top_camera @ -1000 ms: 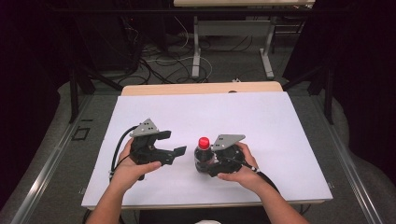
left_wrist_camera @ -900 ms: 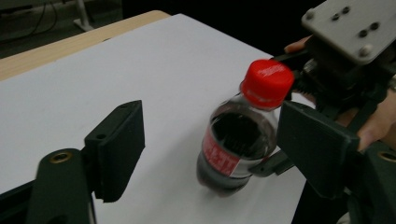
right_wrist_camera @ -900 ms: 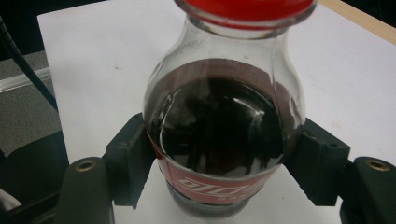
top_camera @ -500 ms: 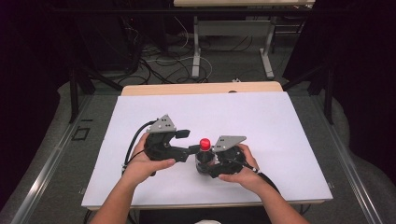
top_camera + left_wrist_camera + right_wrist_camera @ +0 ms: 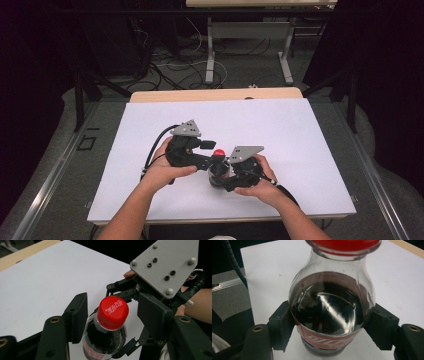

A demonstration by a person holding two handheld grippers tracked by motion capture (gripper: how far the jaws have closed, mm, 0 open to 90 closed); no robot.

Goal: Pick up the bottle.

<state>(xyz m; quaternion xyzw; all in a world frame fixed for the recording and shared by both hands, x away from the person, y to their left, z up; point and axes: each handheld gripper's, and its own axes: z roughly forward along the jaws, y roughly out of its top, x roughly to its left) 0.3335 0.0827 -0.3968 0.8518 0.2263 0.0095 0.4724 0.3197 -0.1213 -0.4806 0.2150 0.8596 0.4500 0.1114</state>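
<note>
Since the earlier frames the left gripper [image 5: 207, 156] has swung in from the left side of the sheet and now reaches the bottle [image 5: 218, 167], which has stayed where it was near the middle of the white table [image 5: 300, 150], upright in the right gripper [image 5: 220, 175].

That bottle [image 5: 331, 307] is a small clear one, part full of dark drink, with a red label low on its body and a red cap [image 5: 113, 312] screwed on. In the right gripper view the two black jaws press against its belly from either side, just above the label, so the right gripper is closed on the bottle and steadies it on the table.

Seen from the left gripper view, the cap sits between the left gripper's two black pads [image 5: 77, 315], one on each side of it. A clear gap shows between cap and pad on both sides, so these jaws stand wide and hold nothing.

As I judge it, the work is unscrewing the cap. Bracing the bottle is done and the left gripper is lined up around the cap; closing on it, twisting and lifting it off are all left. The cap looks fully seated, with no thread showing beneath it
</note>
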